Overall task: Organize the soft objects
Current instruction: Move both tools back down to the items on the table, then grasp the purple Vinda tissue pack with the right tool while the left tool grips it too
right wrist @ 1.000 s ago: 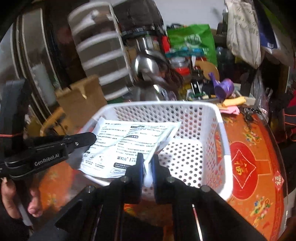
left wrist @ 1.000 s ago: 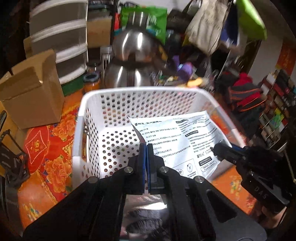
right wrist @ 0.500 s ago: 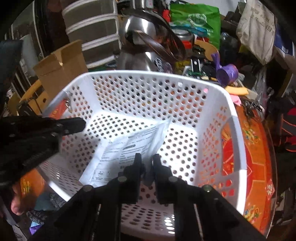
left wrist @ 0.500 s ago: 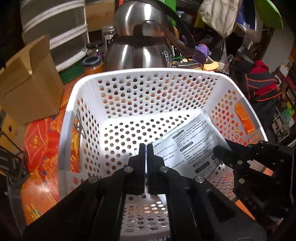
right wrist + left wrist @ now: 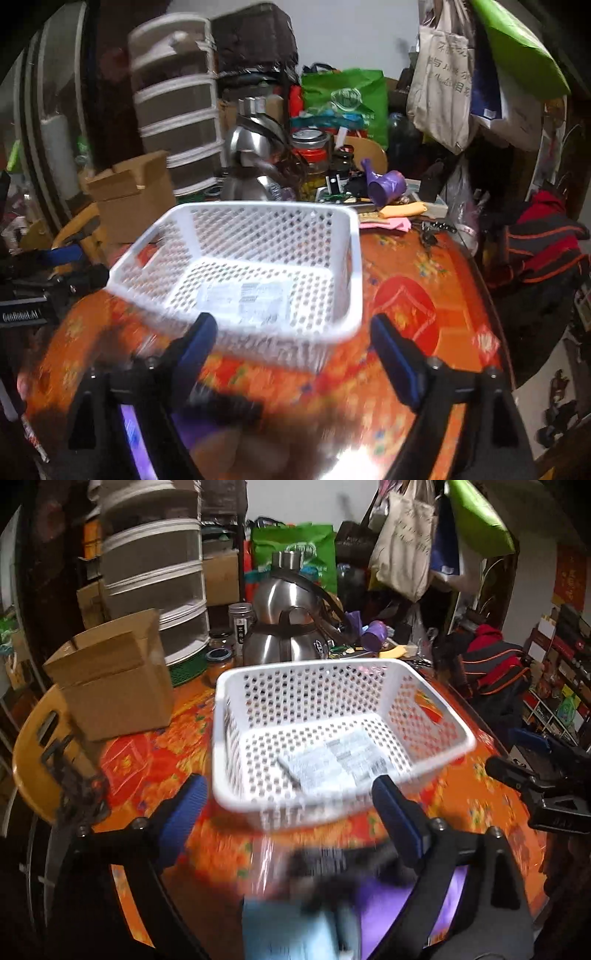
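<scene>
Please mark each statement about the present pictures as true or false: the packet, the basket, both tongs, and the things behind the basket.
1. The printed packet lies flat on the bottom of the white basket. True.
2. The left tongs are shut on the packet. False: they are open and hold nothing.
3. The right tongs are open, on the near side of the basket. True.
4. The basket stands on a plain white tablecloth. False: the tablecloth is orange-red with flowers.
5. A steel kettle stands behind the basket. True.
6. The cardboard box sits inside the basket. False: it stands on the table beside the basket.
</scene>
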`<state>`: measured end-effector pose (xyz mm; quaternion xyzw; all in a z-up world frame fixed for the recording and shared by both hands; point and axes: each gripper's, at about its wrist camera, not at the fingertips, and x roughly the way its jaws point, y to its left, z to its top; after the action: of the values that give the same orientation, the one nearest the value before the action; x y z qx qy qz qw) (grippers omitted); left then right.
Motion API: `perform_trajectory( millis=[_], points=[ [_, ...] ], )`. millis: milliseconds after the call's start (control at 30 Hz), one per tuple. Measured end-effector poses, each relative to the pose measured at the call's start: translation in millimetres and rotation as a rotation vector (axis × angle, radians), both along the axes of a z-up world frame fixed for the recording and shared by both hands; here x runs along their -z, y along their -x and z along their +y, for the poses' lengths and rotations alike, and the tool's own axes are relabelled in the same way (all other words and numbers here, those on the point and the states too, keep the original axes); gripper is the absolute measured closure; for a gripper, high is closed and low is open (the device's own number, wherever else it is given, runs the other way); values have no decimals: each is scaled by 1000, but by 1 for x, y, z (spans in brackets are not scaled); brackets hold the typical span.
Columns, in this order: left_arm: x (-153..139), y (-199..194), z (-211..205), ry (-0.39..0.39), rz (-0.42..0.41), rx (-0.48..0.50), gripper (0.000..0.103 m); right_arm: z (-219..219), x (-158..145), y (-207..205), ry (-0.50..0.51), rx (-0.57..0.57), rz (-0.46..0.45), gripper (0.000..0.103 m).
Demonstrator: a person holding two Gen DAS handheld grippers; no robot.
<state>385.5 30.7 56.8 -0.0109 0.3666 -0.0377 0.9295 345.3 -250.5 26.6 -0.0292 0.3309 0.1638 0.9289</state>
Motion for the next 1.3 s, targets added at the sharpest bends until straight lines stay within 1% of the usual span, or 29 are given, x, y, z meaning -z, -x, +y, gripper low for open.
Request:
perform_trajectory(
  millis=[67,167,200,300,367,433,533,667,733,833,867,933,1000,1067,1100,1133,1167,1200,1233,1300],
  points=[
    [2,37,3,14,-29,-1,12,-10,11,36,-36,-15,-3,16],
    [10,96,14,76,-105,-31,11,-16,27,80,-75,-33,-25,16],
    [14,115,16,106,-114,-22,11,-16,33,95,-90,-43,-34,16],
    [31,157,17,140,-121,-33,11,-11,52,129,-159,-65,-32,16],
    [44,174,13,125,-114,-35,11,-8,62,145,-202,-78,-32,16],
    [56,183,8,122,-98,-21,11,-4,69,152,-203,-63,-38,16],
    [71,182,-1,126,-80,17,11,2,78,148,-230,-75,-11,16],
    [81,169,-8,171,-62,66,11,11,83,134,-226,-78,-3,16],
    [85,161,-13,180,-49,88,16,12,83,127,-263,-92,7,16],
    [84,145,-19,172,-45,98,24,13,80,117,-273,-88,-5,16],
    [83,140,-20,174,-43,100,25,13,79,113,-273,-84,-5,18],
    [84,133,-22,196,-36,113,33,15,78,105,-278,-93,3,28],
    [84,125,-24,200,-24,118,37,16,80,100,-273,-98,10,40],
    [86,121,-27,205,-17,129,37,19,83,96,-276,-116,27,44],
    [87,120,-29,210,-16,139,37,19,84,95,-288,-126,33,44],
    [88,118,-29,215,-16,146,40,19,85,94,-293,-130,36,45],
    [89,117,-29,220,-13,150,42,19,85,94,-295,-137,35,47],
    [89,115,-29,229,-5,164,48,20,86,94,-307,-151,40,50],
    [90,114,-31,246,5,188,50,21,86,93,-316,-164,49,51],
    [92,115,-33,266,12,213,50,24,86,94,-303,-166,43,52]
  ],
)
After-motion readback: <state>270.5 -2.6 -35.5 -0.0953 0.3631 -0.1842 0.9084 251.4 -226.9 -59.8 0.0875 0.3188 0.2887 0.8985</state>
